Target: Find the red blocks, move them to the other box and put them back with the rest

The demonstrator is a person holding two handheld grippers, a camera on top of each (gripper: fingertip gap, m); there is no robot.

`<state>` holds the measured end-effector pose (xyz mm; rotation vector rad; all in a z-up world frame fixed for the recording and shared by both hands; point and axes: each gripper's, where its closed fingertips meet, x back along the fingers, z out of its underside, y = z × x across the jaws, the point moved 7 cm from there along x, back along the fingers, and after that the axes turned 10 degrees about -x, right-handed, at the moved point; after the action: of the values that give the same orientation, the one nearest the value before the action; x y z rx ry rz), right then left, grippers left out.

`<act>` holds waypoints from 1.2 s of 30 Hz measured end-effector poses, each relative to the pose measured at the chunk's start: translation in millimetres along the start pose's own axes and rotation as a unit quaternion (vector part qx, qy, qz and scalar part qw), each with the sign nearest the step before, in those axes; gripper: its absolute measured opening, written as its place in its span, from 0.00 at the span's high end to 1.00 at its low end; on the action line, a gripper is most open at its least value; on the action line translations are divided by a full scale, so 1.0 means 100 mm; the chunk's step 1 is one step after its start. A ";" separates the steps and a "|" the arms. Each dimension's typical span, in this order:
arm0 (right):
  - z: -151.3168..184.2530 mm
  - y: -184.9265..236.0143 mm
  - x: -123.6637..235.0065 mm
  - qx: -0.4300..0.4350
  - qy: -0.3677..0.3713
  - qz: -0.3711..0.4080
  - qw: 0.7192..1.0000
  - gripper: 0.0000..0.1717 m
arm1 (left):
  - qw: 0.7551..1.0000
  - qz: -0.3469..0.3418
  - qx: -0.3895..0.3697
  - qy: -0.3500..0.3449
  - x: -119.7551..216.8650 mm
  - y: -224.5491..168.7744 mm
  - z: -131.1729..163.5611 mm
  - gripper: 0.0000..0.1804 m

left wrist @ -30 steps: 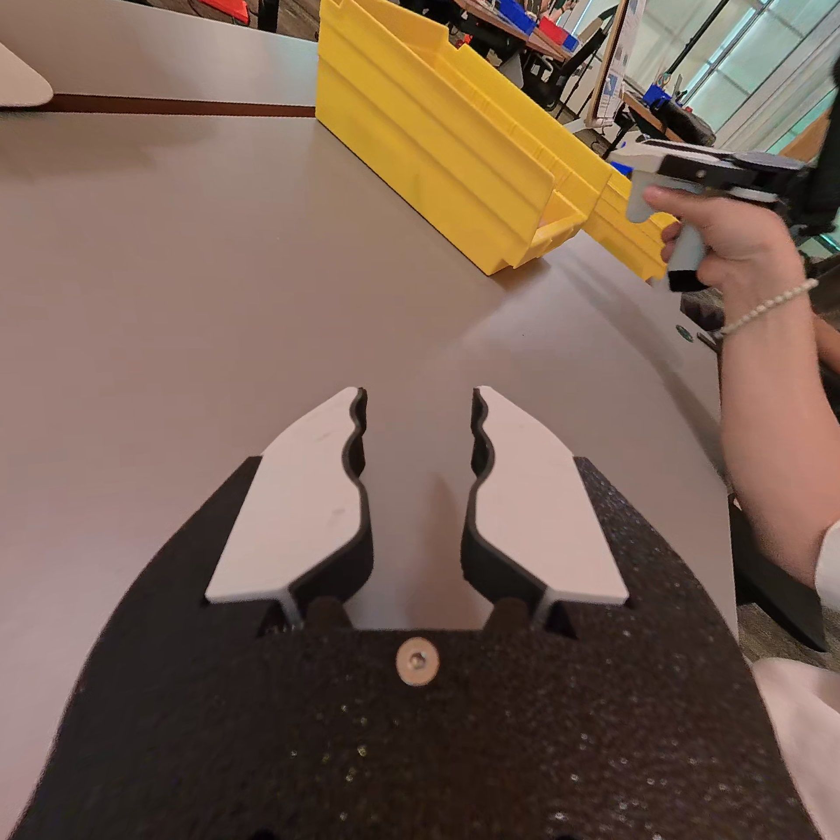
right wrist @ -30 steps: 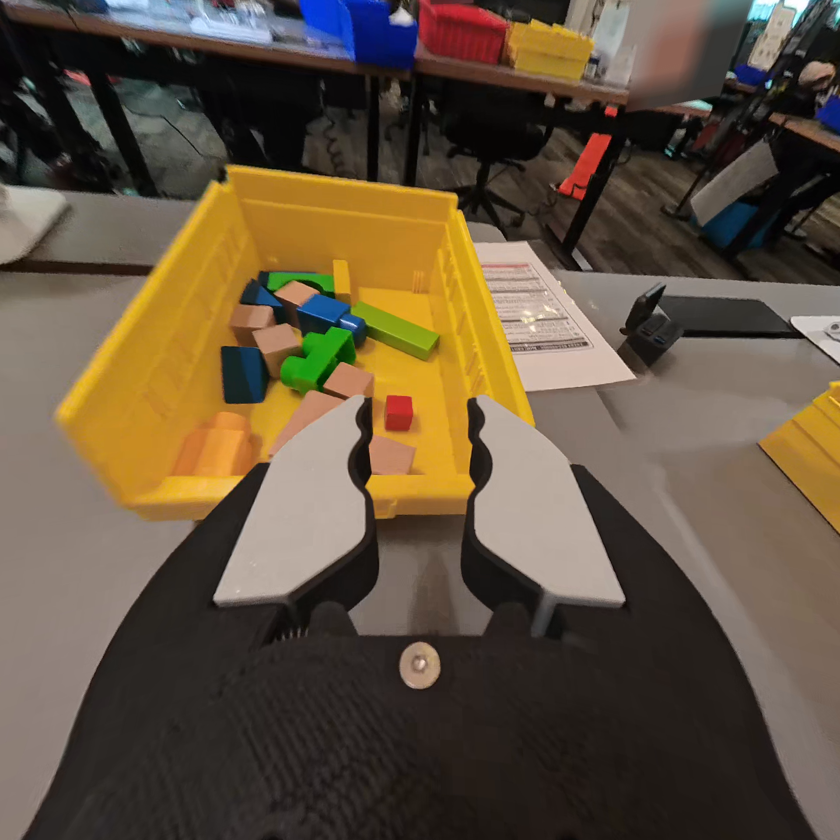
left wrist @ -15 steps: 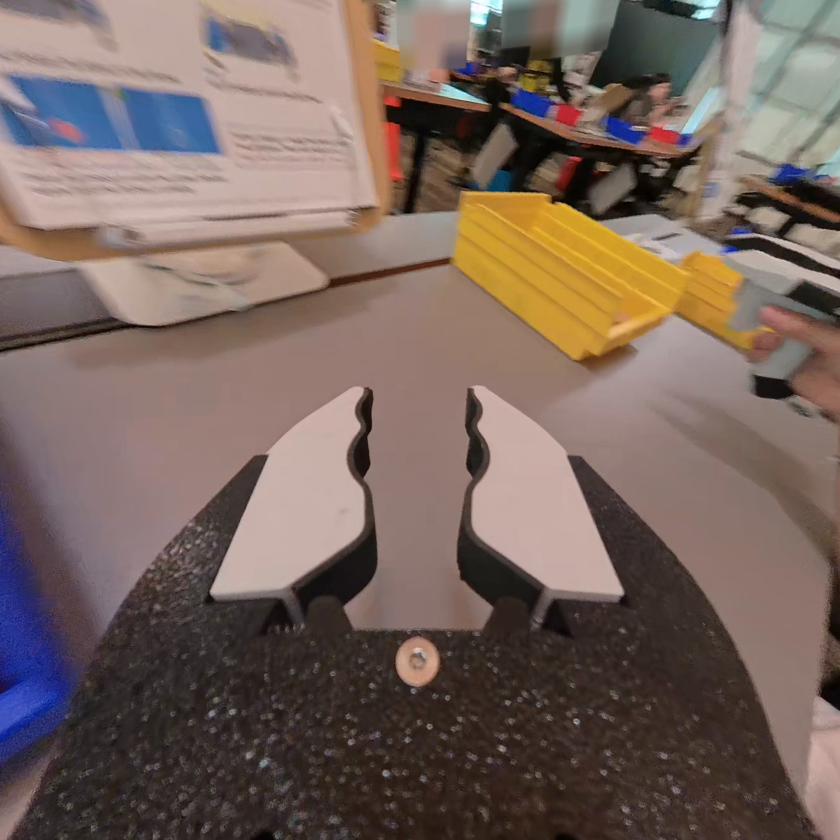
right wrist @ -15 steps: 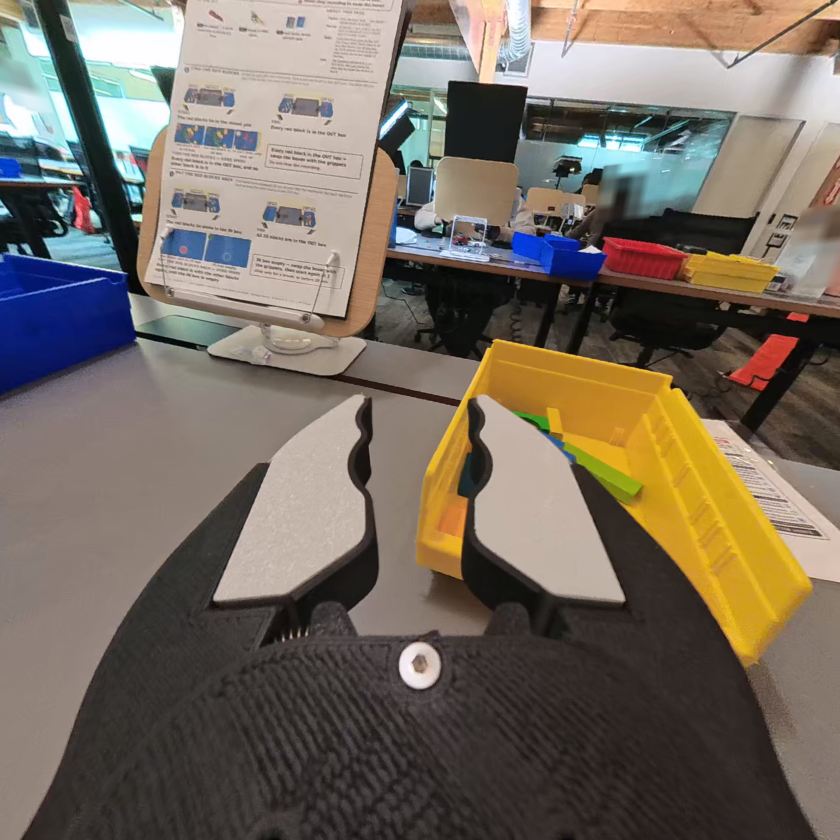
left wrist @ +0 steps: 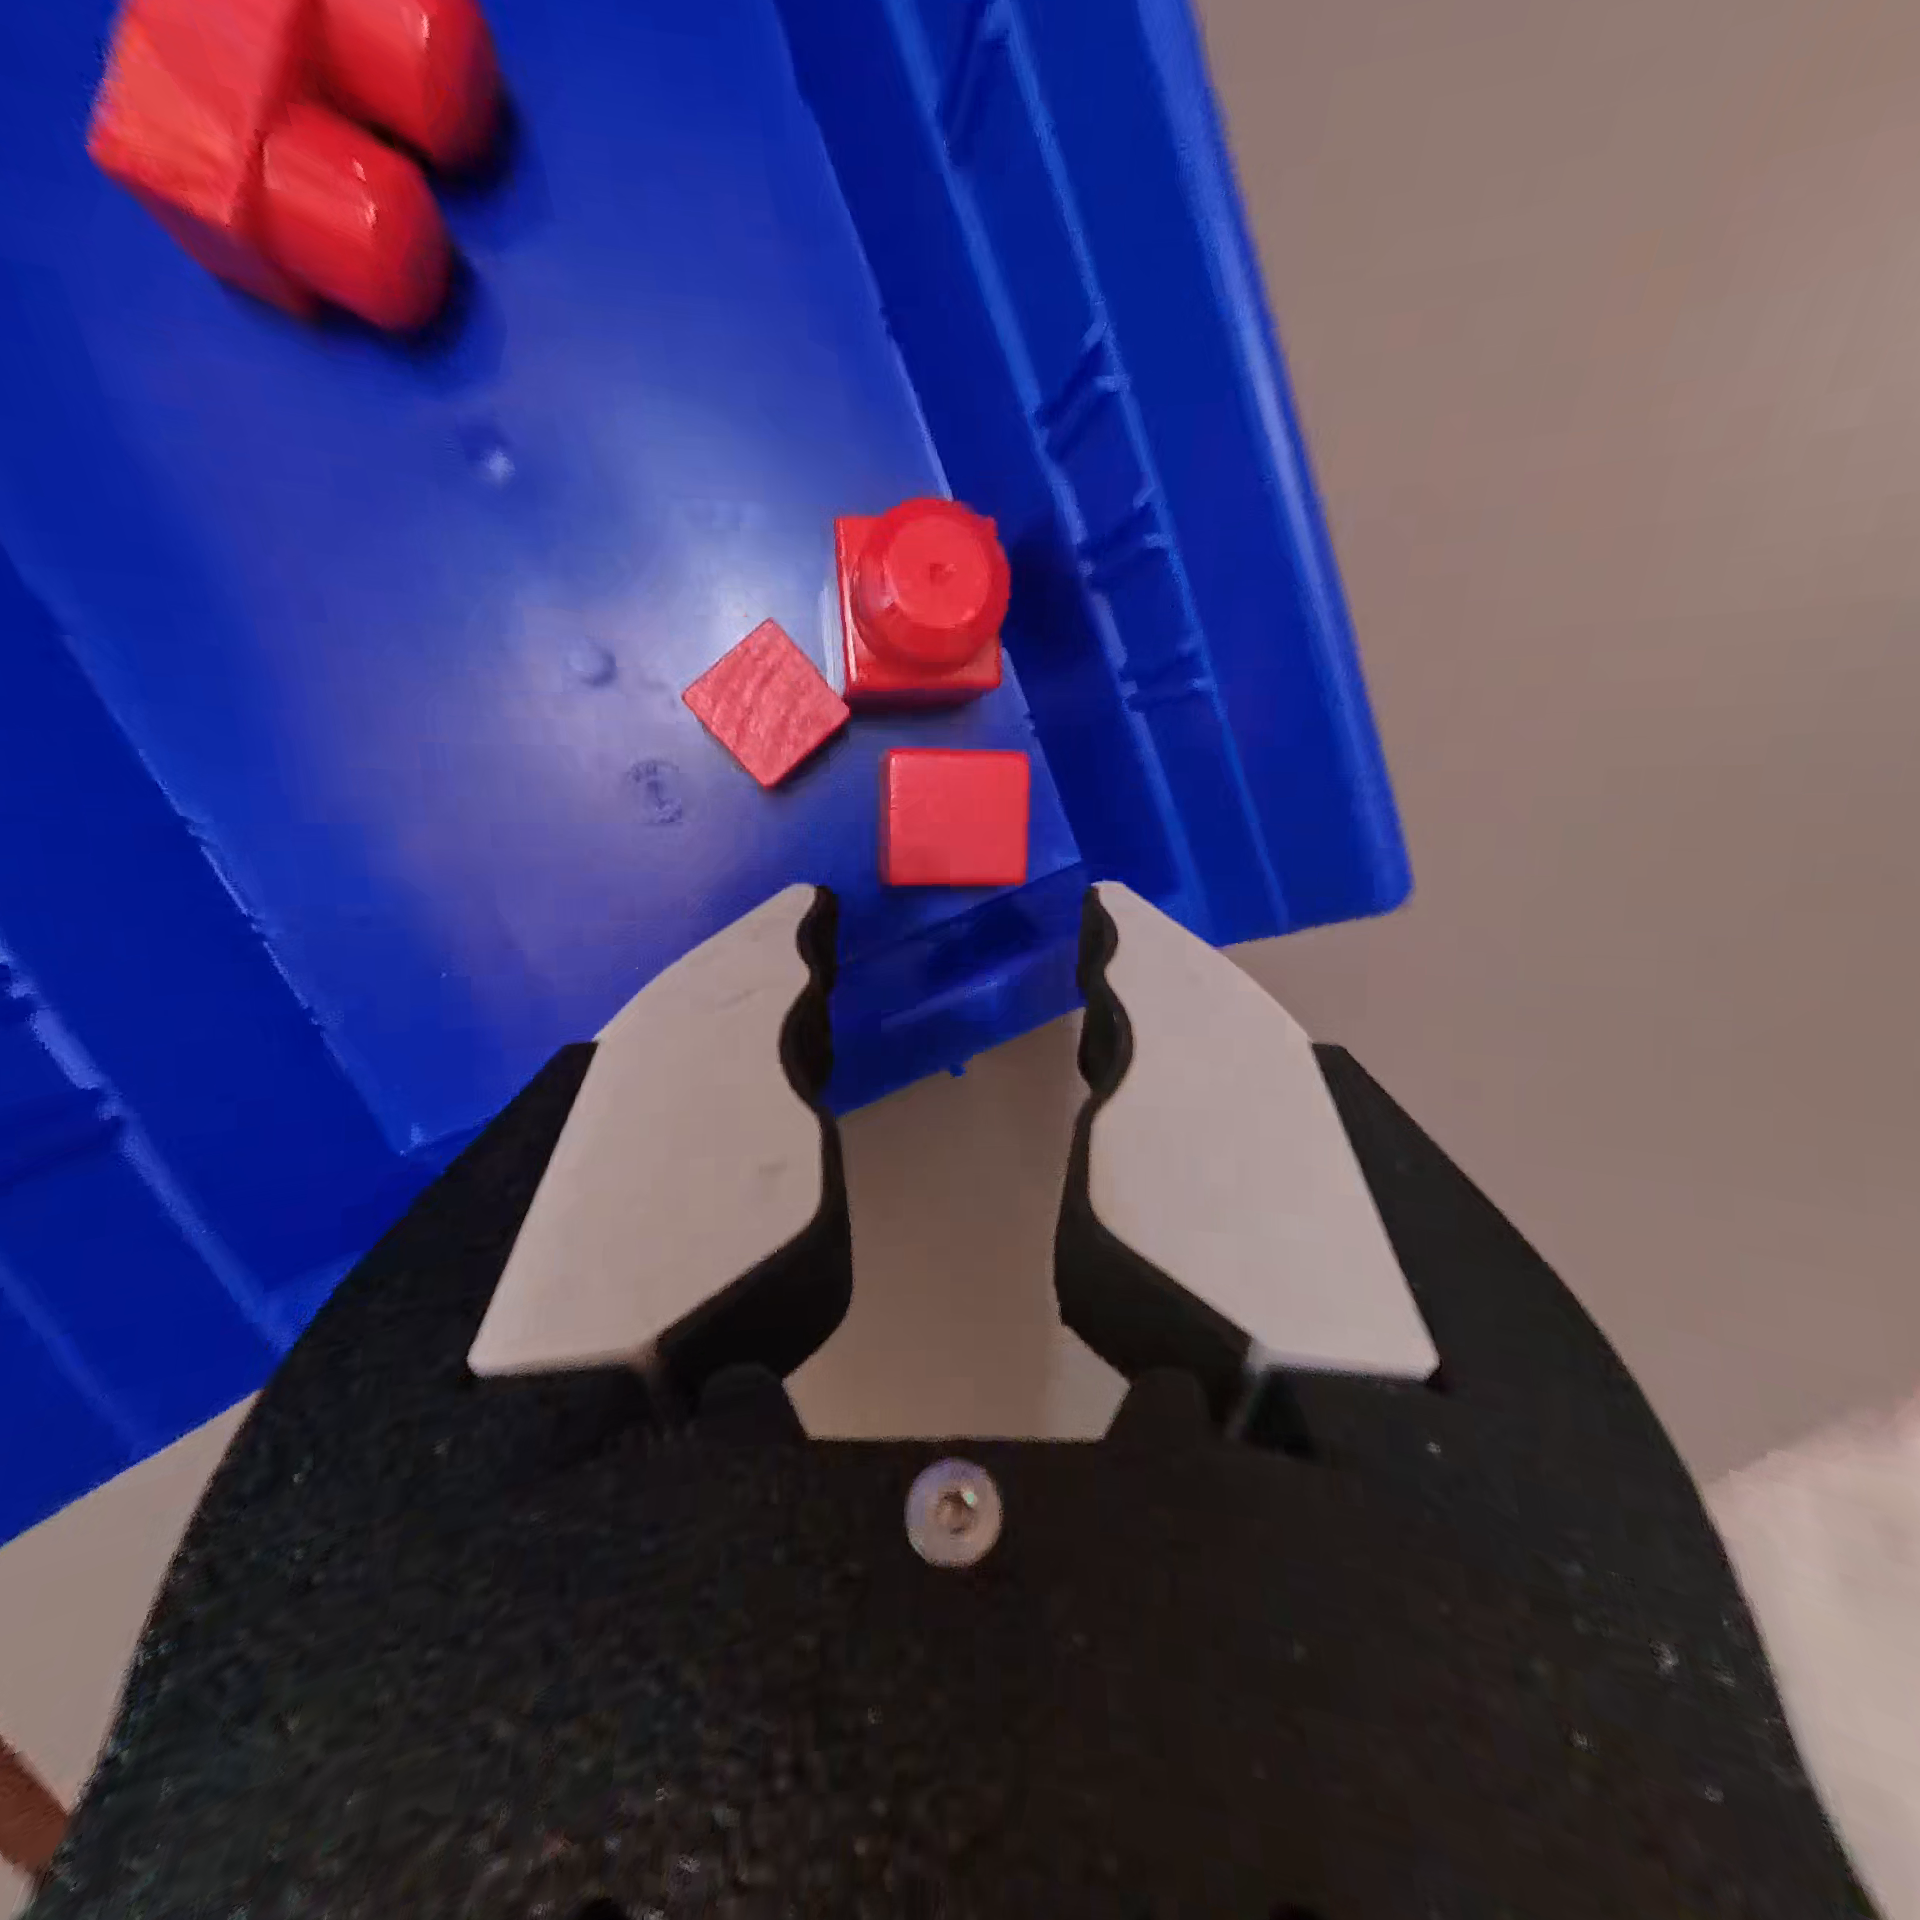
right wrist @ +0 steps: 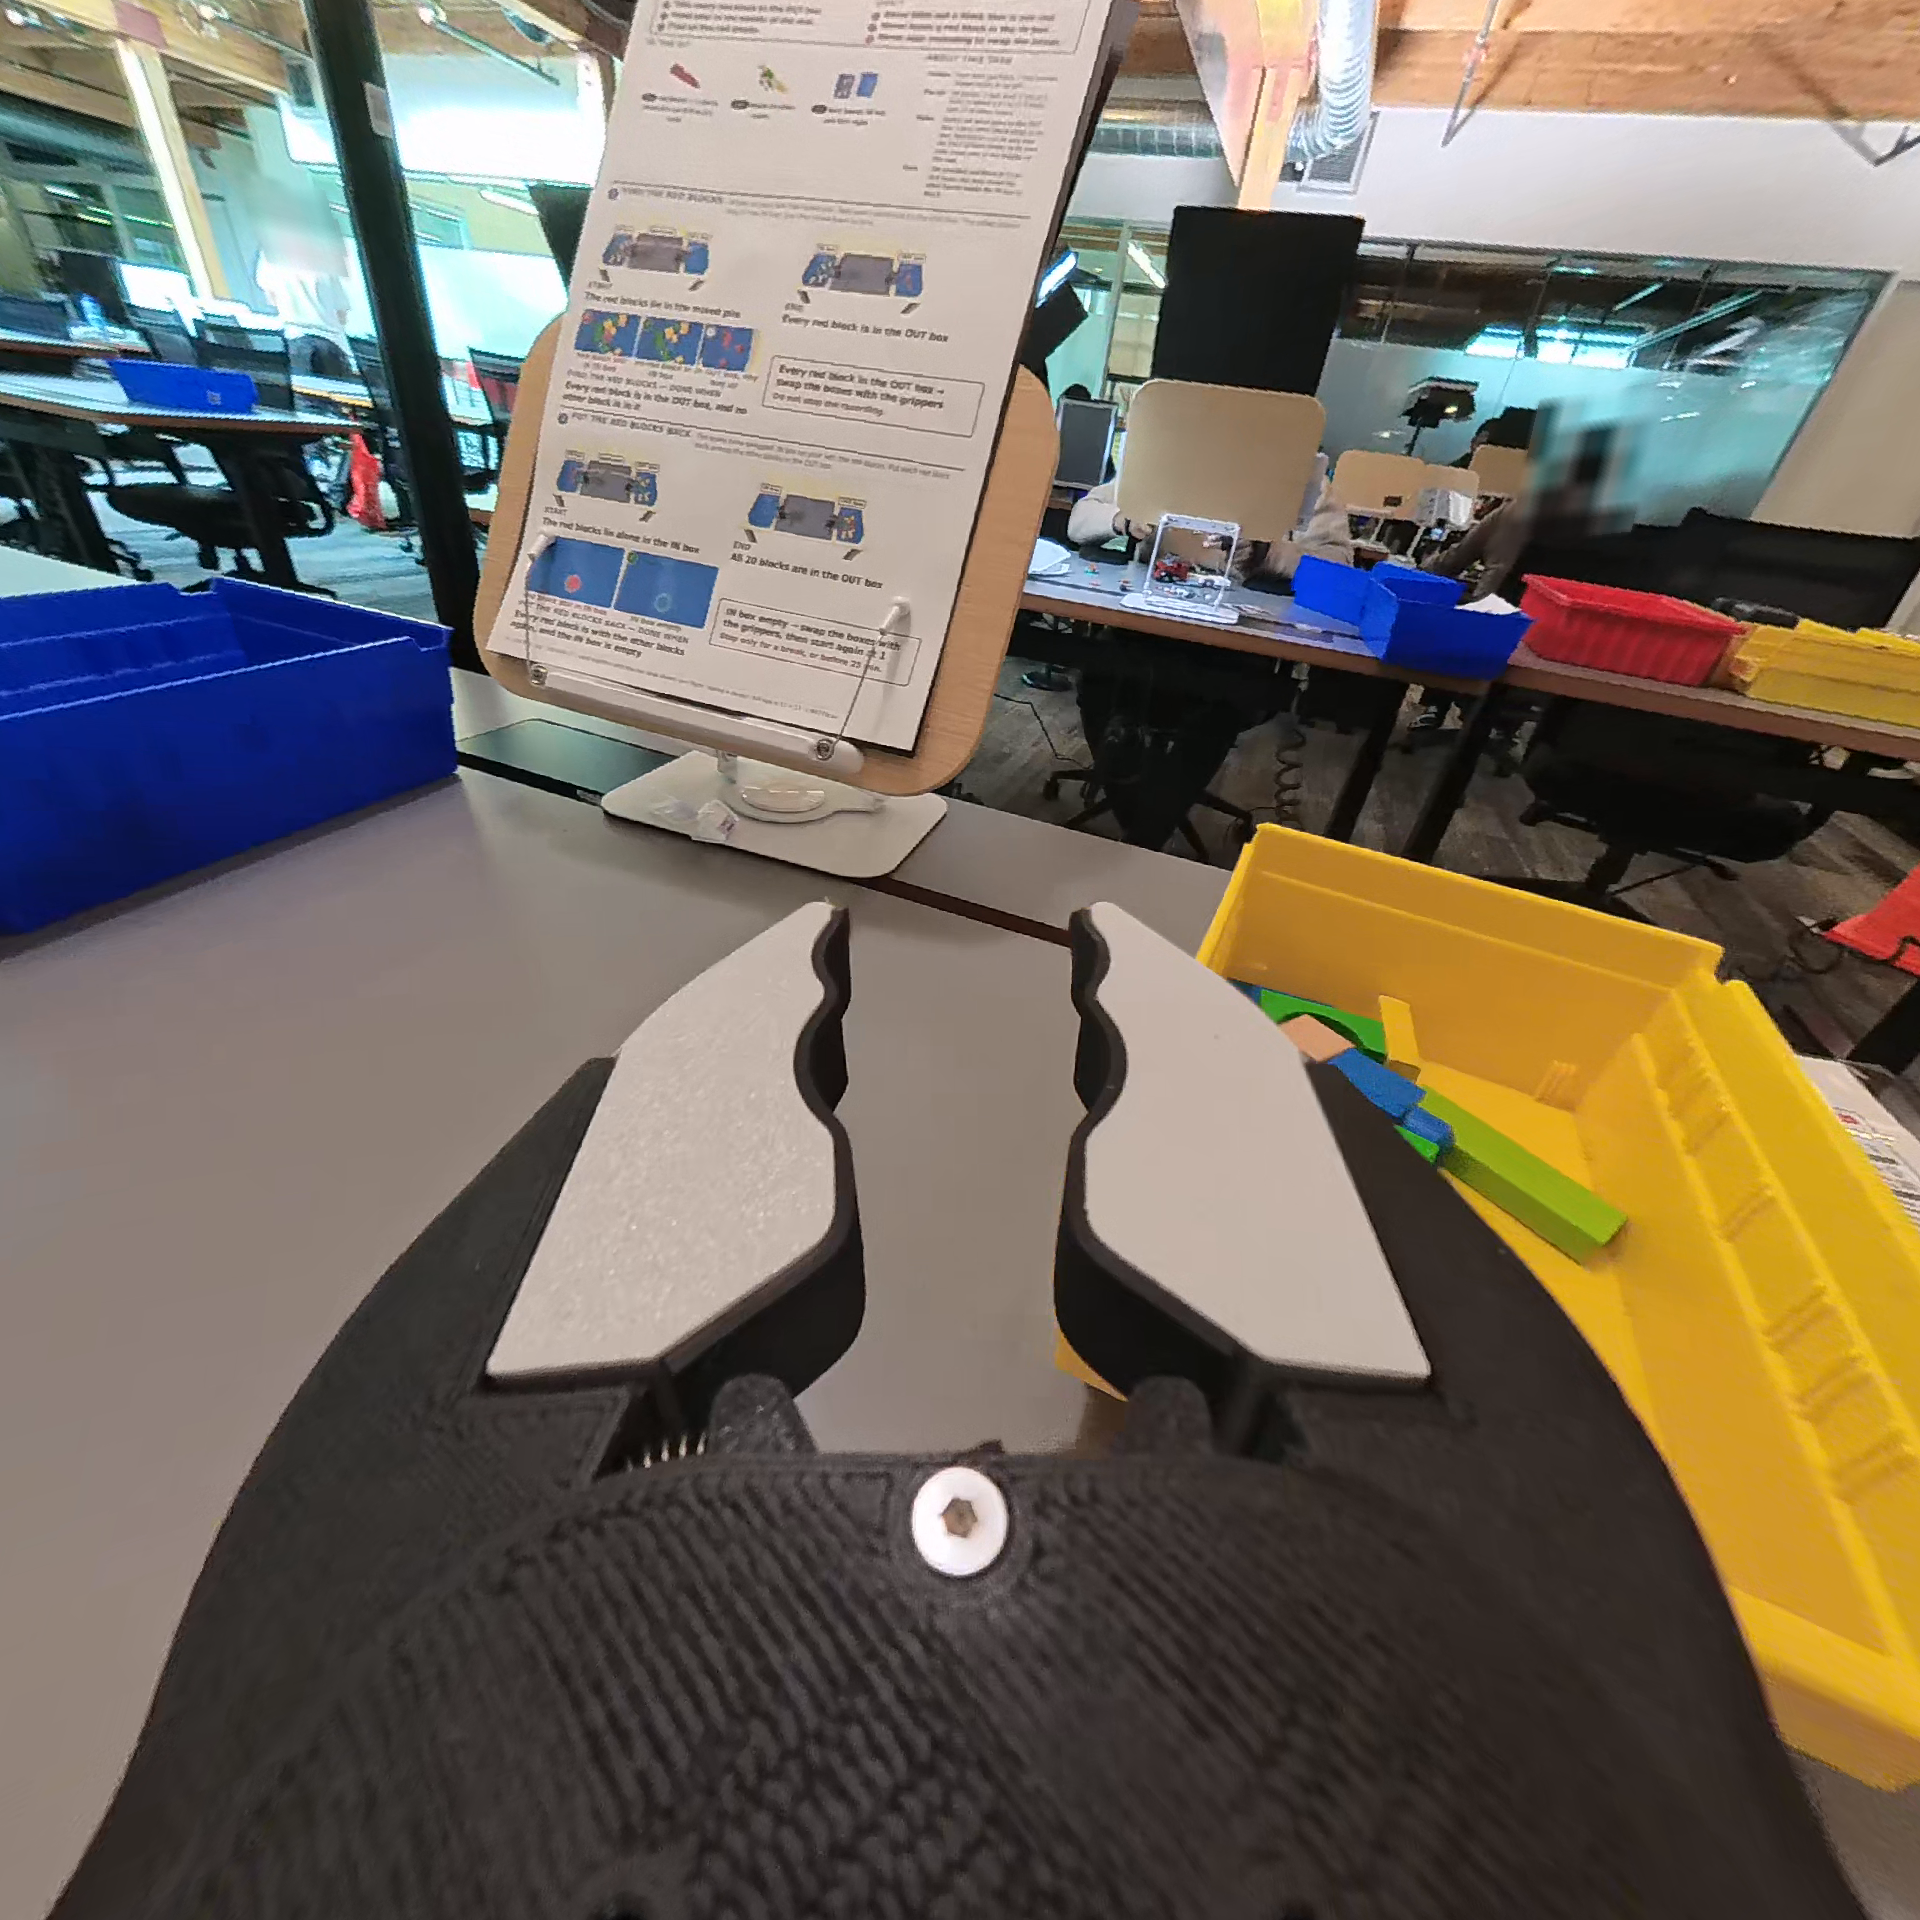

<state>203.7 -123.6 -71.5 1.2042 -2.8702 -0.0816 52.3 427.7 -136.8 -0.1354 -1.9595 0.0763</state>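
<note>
Left wrist view shows the left gripper (left wrist: pixel 954 904) open and empty above the blue plastic box (left wrist: pixel 1195 582); the small red wooden cube (left wrist: pixel 954 817) lies just ahead of its fingertips, near the box corner.

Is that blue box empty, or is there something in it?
Not empty. The blue box holds red blocks: a cube near the left gripper, and more red pieces farther in.

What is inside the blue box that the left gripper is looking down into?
Only red blocks show in the blue box: a cube, a flat square, a round piece on a square one, and a blurred cluster. The rest lies outside the frame.
</note>
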 end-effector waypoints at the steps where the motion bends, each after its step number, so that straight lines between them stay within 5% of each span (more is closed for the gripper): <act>1: 0.00 0.01 0.00 0.002 0.000 -0.001 1.000 0.76 | 1.000 -0.008 0.001 0.018 -0.05 0.01 -0.02 0.75; 10: 0.00 -0.03 0.05 0.009 0.003 -0.002 1.000 0.76 | 0.985 -0.068 -0.032 0.153 -0.43 -0.04 -0.11 0.75; 16: -0.02 -0.03 0.09 0.025 0.002 0.005 1.000 0.76 | 0.982 -0.077 -0.054 0.163 -0.37 -0.03 -0.08 0.82; 21: -0.07 0.09 0.11 0.040 -0.022 -0.014 0.999 0.75 | 0.994 -0.099 -0.035 -0.025 0.30 -0.09 -0.15 0.82; 24: -0.06 0.39 0.06 0.071 -0.032 -0.093 0.993 0.75 | 0.977 -0.023 -0.079 -0.197 0.72 -0.50 -0.23 0.82; 27: -0.03 0.76 -0.01 0.134 -0.036 -0.160 0.977 0.69 | 0.944 0.075 -0.140 -0.289 0.86 -1.12 -0.27 0.82; 33: 0.08 1.43 0.01 0.245 -0.085 -0.274 0.926 0.58 | 0.847 0.375 -0.195 -0.322 0.42 -2.37 -0.35 0.82; 36: 0.14 1.55 0.01 0.268 -0.085 -0.307 0.909 0.59 | 0.819 0.456 -0.191 -0.292 0.07 -2.74 -0.42 0.82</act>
<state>91.8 -14.9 -75.9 2.2612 -2.5849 0.6620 72.0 156.7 -82.1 -1.4691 -2.3113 0.3874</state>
